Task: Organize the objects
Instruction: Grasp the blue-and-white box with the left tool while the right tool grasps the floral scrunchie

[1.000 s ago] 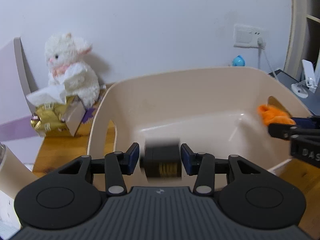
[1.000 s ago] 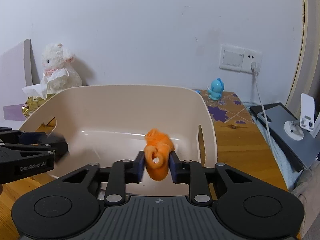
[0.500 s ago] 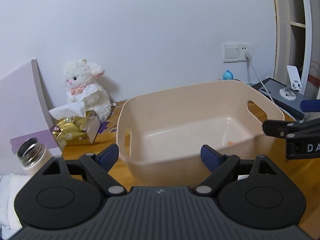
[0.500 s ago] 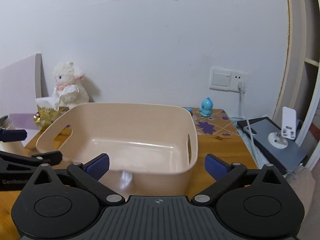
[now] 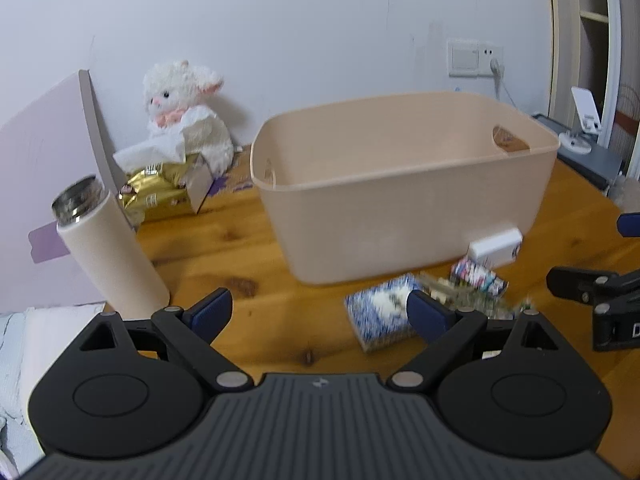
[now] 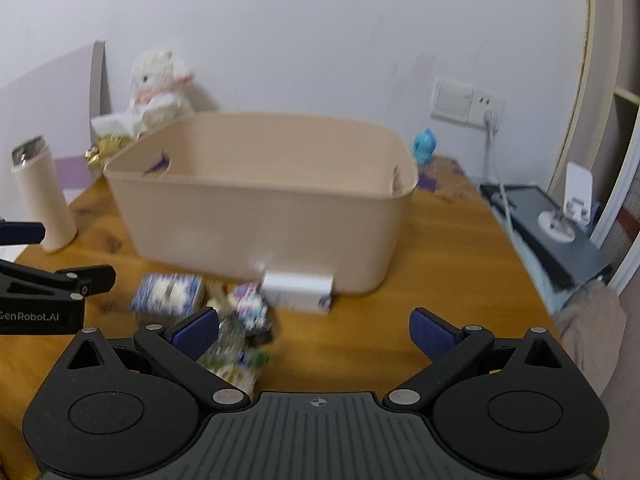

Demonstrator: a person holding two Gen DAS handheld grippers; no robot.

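A wooden table (image 5: 248,240) against a pale wall carries a beige plastic storage bin (image 5: 404,200) with cut-out handles, set centrally, apparently as the collecting point for the clutter in front of it. To its left stand a cream thermos flask (image 5: 108,248) with its lid off and, at the wall, a white plush lamb (image 5: 180,116) behind a gold tissue pack (image 5: 156,196). Still outside the bin, just before its near wall, lie a blue-and-white patterned packet (image 5: 380,312), a small white box (image 6: 298,292) and several blurred colourful sachets (image 6: 248,308). The left gripper (image 5: 316,312) and right gripper (image 6: 314,330) hover above this pile, both spread wide and empty, seemingly ready for the next pick.
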